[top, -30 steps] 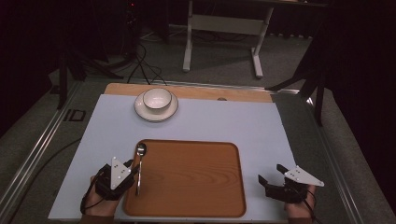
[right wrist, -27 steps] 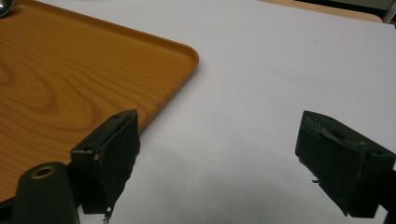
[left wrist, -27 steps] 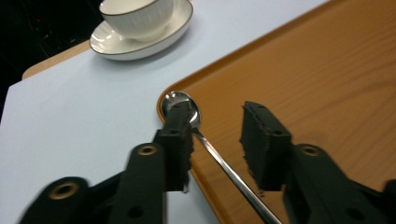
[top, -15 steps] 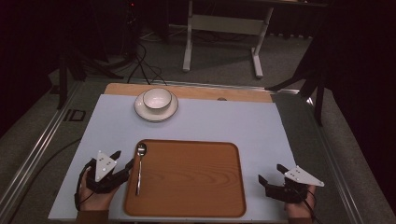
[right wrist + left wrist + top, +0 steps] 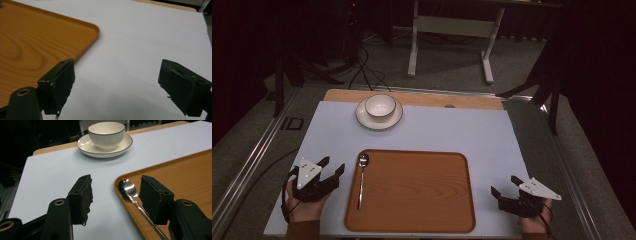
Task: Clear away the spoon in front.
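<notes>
A metal spoon (image 5: pixel 361 179) lies lengthwise along the left side of the wooden tray (image 5: pixel 417 200), bowl end pointing away from me. My left gripper (image 5: pixel 332 165) rests on the pale mat just left of the tray. Its jaws have just been opening and stand wide, with nothing gripped. In the left gripper view the spoon (image 5: pixel 128 189) lies on the tray (image 5: pixel 185 170) just ahead of the left gripper (image 5: pixel 115 195). My right gripper (image 5: pixel 504 184) sits open on the mat to the right of the tray. Bare mat lies between the pads of the right gripper (image 5: pixel 117 75).
A white bowl (image 5: pixel 380 105) stands on a white saucer (image 5: pixel 363 118) at the far middle of the mat, with the same bowl (image 5: pixel 106 131) ahead in the left gripper view. The mat (image 5: pixel 472 135) covers a wooden table. Beyond it are cables and a desk frame (image 5: pixel 452 30) on the floor.
My left gripper has let go of the spoon, opened, and drawn back to the left off the tray edge. The spoon stays on the tray. My right gripper has not moved.
</notes>
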{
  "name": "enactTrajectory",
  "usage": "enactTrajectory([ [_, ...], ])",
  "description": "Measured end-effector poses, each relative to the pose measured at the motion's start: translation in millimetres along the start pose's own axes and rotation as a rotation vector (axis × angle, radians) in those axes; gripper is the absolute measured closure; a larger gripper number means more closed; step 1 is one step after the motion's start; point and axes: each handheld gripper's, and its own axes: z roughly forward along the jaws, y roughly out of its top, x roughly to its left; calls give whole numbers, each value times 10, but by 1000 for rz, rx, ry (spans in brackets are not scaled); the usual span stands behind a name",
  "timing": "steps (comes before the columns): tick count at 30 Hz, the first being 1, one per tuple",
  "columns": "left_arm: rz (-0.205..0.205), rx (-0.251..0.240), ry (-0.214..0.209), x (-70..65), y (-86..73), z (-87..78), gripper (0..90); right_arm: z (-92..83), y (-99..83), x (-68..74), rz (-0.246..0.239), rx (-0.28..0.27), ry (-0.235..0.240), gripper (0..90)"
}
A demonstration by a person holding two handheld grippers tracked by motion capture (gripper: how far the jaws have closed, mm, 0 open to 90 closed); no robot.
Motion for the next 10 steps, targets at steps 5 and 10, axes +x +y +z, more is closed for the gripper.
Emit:
enactTrajectory([
  [5, -19, 4, 24, 93, -23, 7, 431, -17, -17, -45, 12, -11, -17, 137],
  [10, -31, 12, 49, 171, -46, 34, 430, -15, -19, -52, 9, -13, -24, 137],
])
